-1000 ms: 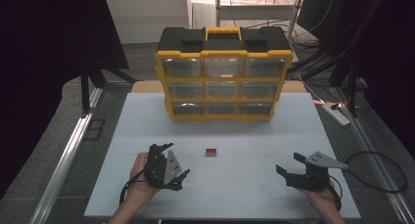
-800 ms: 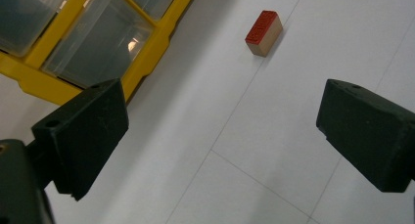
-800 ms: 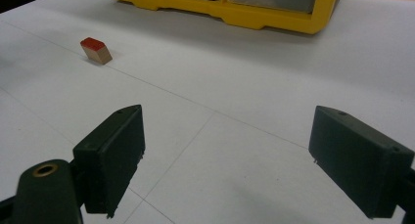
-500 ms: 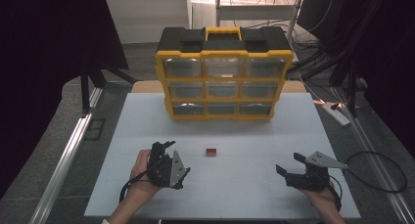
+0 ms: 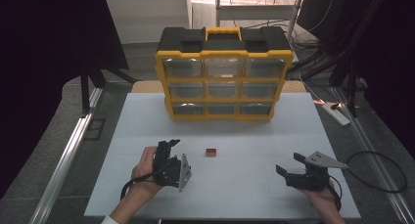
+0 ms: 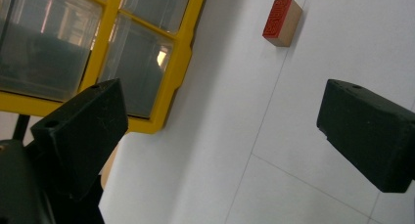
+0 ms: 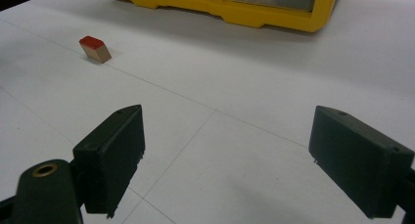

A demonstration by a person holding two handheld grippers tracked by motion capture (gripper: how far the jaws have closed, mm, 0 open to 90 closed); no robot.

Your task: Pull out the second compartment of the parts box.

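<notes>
Lab: white test table (image 5: 147, 131), black curtains (image 5: 49, 62), loose cables (image 5: 333, 33).

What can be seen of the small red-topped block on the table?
The small block is a little rectangular piece with pale, wood-like sides and a red top face that looks raised or patterned, like a stamp, in the left gripper view. It lies flat on the white table, in front of the yellow drawer cabinet and apart from it. Nothing touches it. The left gripper is nearer to it than the right gripper; both are open.
</notes>
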